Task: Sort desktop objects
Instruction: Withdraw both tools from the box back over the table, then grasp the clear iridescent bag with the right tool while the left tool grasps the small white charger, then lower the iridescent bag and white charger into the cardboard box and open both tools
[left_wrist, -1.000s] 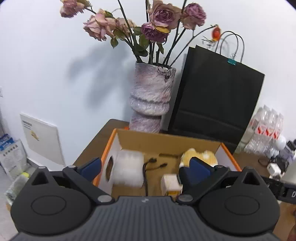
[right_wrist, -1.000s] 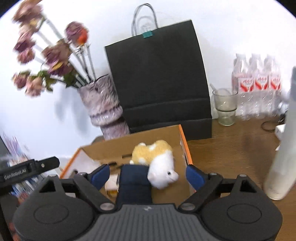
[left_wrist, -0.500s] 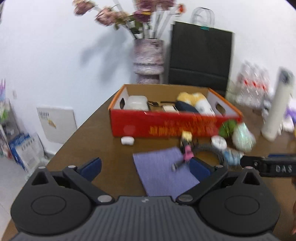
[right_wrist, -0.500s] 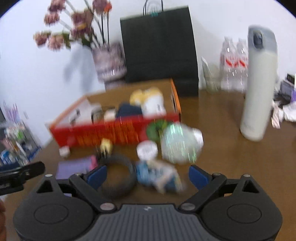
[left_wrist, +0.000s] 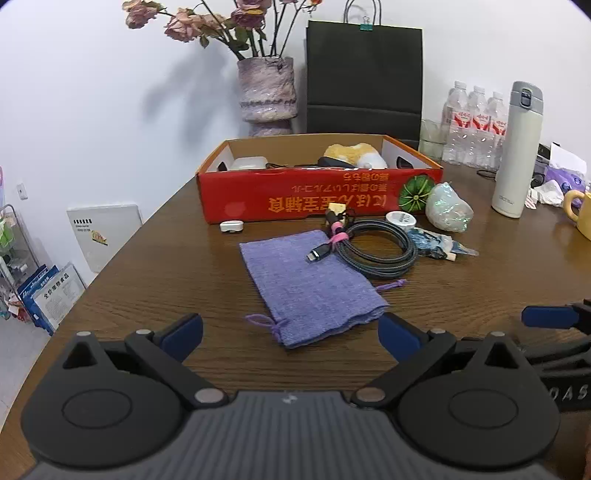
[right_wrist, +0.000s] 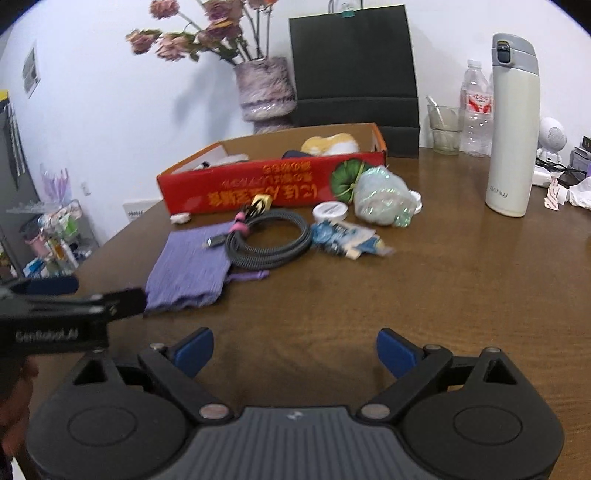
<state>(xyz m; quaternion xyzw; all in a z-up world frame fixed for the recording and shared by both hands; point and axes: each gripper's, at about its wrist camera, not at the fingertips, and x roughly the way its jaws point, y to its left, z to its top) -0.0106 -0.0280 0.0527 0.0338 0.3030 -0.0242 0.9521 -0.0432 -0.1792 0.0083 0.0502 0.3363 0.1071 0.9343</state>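
1. Left wrist view: the left gripper (left_wrist: 290, 334) hangs over the bench (left_wrist: 147, 295), its fingers wide apart with nothing between them, just short of the pouch (left_wrist: 306, 284).
2. The right gripper (right_wrist: 294, 352) is likewise spread and empty; its jaws have just been opening a little further, over bare wood.
3. The things left to sort lie in front of the box (left_wrist: 317, 197): the pouch, a coiled cable (left_wrist: 380, 249) whose plug rests on the pouch, a white case (left_wrist: 231, 226), a tape roll (left_wrist: 400, 220), a blue packet (left_wrist: 436, 247), a shiny bundle (left_wrist: 448, 212) and a green ball (left_wrist: 415, 192).
4. Risk: lifting the pouch would likely drag the cable plug lying on it and could pull the coil loose.
5. Risk: the pouch is limp cloth, so a shallow pinch at its edge may slip or take only the drawstring.
6. Risk: the two grippers sit close side by side, so both reaching for the middle cluster could collide.
7. Count: one pouch, one cable, one case, one tape roll, one packet, one bundle, one ball, one box.
8. Behind: one flask (left_wrist: 517, 147), one vase (left_wrist: 267, 96), one black bag (left_wrist: 364, 77), three bottles (left_wrist: 474, 125) in the left view.
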